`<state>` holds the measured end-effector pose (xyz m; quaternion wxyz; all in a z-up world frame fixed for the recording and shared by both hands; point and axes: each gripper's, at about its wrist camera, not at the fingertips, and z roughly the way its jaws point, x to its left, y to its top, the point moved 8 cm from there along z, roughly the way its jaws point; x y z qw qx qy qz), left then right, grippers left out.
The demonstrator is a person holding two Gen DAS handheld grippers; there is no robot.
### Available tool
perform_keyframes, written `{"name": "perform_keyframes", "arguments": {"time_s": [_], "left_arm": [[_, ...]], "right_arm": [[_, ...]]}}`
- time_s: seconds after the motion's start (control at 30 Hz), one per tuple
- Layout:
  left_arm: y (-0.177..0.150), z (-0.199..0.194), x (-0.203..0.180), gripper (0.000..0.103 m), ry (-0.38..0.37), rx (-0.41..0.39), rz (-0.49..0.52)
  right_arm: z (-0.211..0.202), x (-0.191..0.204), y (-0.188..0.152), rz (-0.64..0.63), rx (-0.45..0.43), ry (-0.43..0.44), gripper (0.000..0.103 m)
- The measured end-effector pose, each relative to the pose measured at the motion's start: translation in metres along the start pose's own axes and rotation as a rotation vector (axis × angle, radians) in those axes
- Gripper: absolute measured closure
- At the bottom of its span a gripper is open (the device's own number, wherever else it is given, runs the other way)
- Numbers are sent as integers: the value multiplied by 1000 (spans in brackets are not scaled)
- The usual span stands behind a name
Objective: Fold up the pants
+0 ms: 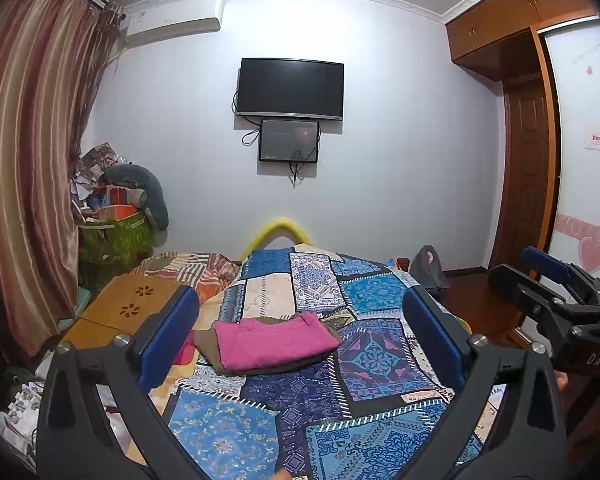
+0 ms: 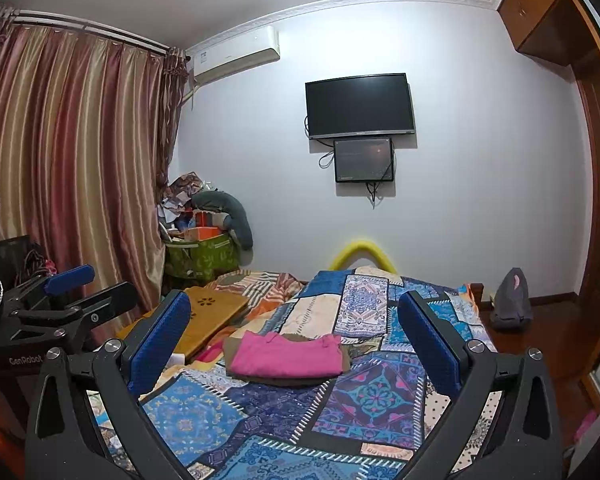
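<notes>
From your left wrist camera, your left gripper (image 1: 300, 344) stands wide apart, its blue pads (image 1: 168, 332) framing the scene with nothing between them, held above the near end of the patchwork bedspread (image 1: 364, 368). The pink pants (image 1: 272, 340) lie folded into a compact rectangle in the middle of the bed, resting on top of a folded brown garment (image 1: 268, 366) whose edges stick out around them; both sit well ahead of your fingertips and touch neither. At the right edge of this view your right gripper (image 1: 556, 284) comes in from the side, raised off the bed, and it holds nothing. A wooden lap desk (image 1: 132, 304) lies on the bed to the left of the pile, and a dark television (image 1: 290, 88) hangs on the far wall with a smaller screen (image 1: 289, 140) just beneath it. From your right wrist camera, the right gripper (image 2: 296, 340) is likewise spread wide and empty, raised over the near part of the bedspread (image 2: 364, 396). The pink pants (image 2: 288, 354) sit folded on the brown garment (image 2: 284, 378) ahead of the fingers, apart from them. Your left gripper (image 2: 80, 286) shows at the left edge, open and empty, with the striped curtain (image 2: 68, 152) behind it.
</notes>
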<state>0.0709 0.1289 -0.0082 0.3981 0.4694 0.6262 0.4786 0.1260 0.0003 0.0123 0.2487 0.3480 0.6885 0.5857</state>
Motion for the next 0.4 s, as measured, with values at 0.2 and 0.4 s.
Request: {"name": "perform_keyframes", "arguments": {"time_s": [0.2, 0.4], "left_arm": [[0, 1, -1, 0, -2, 5, 2], [-1, 3, -1, 0, -5, 13, -1]], "right_arm": [[1, 0, -3, 3, 6, 0, 0], [3, 1, -4, 7, 14, 4, 0]]}}
